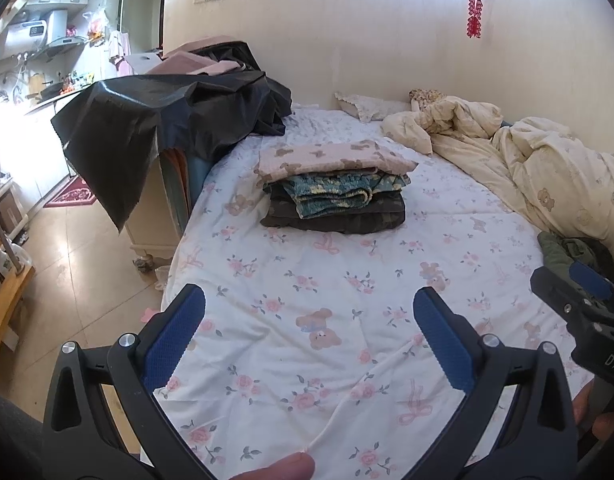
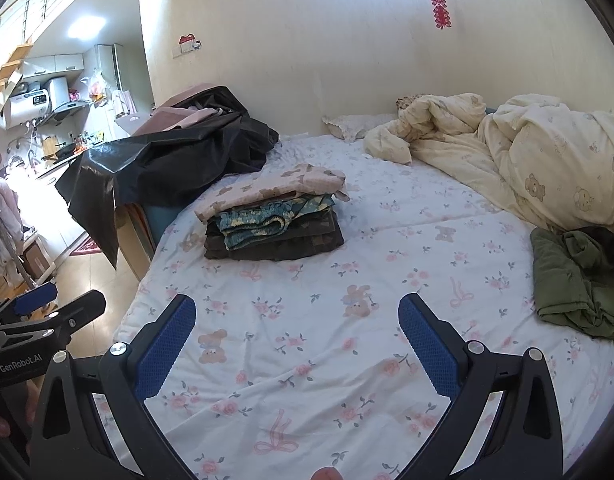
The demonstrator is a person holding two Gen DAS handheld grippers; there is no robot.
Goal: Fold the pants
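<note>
A crumpled pair of olive-green pants (image 2: 575, 280) lies on the bed's right side, also at the right edge of the left wrist view (image 1: 567, 254). A stack of folded clothes (image 1: 335, 184) sits at the bed's middle back, also in the right wrist view (image 2: 275, 216). My left gripper (image 1: 309, 312) is open and empty above the floral sheet (image 1: 307, 280). My right gripper (image 2: 297, 316) is open and empty, to the left of the green pants. Each gripper shows at the edge of the other's view.
A cream quilt (image 2: 527, 152) is bunched along the wall at the back right. A black plastic sheet (image 1: 167, 116) covers a cabinet at the bed's left. The tiled floor (image 1: 79, 264) and a kitchen lie further left.
</note>
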